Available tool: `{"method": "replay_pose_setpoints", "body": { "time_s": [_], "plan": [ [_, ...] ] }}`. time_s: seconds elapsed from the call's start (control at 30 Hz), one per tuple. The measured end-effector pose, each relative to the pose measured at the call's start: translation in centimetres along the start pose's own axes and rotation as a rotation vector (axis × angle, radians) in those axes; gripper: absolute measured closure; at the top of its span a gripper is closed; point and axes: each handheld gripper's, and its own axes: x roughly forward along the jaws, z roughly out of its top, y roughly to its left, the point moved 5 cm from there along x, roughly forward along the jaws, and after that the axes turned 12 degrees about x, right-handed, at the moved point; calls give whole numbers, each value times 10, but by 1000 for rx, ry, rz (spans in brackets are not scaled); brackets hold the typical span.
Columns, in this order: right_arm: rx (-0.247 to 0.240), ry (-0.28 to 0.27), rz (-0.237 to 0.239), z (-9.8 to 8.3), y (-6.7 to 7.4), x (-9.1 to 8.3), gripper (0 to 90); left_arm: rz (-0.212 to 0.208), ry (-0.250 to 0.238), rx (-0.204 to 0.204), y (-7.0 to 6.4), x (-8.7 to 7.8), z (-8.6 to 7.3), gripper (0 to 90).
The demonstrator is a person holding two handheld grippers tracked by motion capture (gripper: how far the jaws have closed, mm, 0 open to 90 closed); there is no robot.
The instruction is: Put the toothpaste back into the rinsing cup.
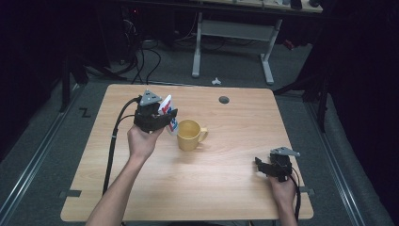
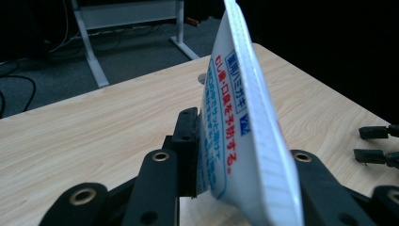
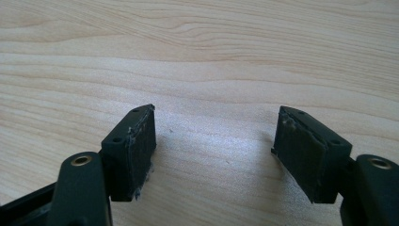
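Observation:
A white toothpaste tube (image 1: 166, 106) with blue and red print stands tilted between the jaws of my left gripper (image 1: 168, 116), which is shut on it above the table's back left. In the left gripper view the tube (image 2: 244, 127) rises up and away from the left gripper (image 2: 237, 155), crimped end on top. Just right of that gripper a yellow mug (image 1: 190, 135) stands upright, handle to the right, apart from the tube. My right gripper (image 1: 260, 165) rests low at the front right, open; its pads (image 3: 134, 150) stand wide over bare wood.
The wooden table (image 1: 226, 188) has a round cable hole (image 1: 224, 100) near its back edge. A white desk frame (image 1: 266, 59) and cables lie on the floor beyond. The right gripper's jaw tips (image 2: 376, 143) show at the far right of the left gripper view.

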Motion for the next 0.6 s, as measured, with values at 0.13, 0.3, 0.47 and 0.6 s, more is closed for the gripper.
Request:
{"method": "replay_pose_setpoints", "body": {
  "time_s": [0.13, 0.3, 0.47, 0.6],
  "plan": [
    [0, 0, 0, 0, 0, 0, 300, -8, -4, 0, -3, 7, 5, 687],
    [1, 1, 0, 0, 0, 0, 300, -17, -1, 3, -7, 16, 8, 688],
    [1, 1, 0, 0, 0, 0, 300, -24, 6, 2, -9, 22, 8, 688],
    [1, 1, 0, 0, 0, 0, 300, -27, 4, 1, -10, 26, 8, 688]
  ]
}}
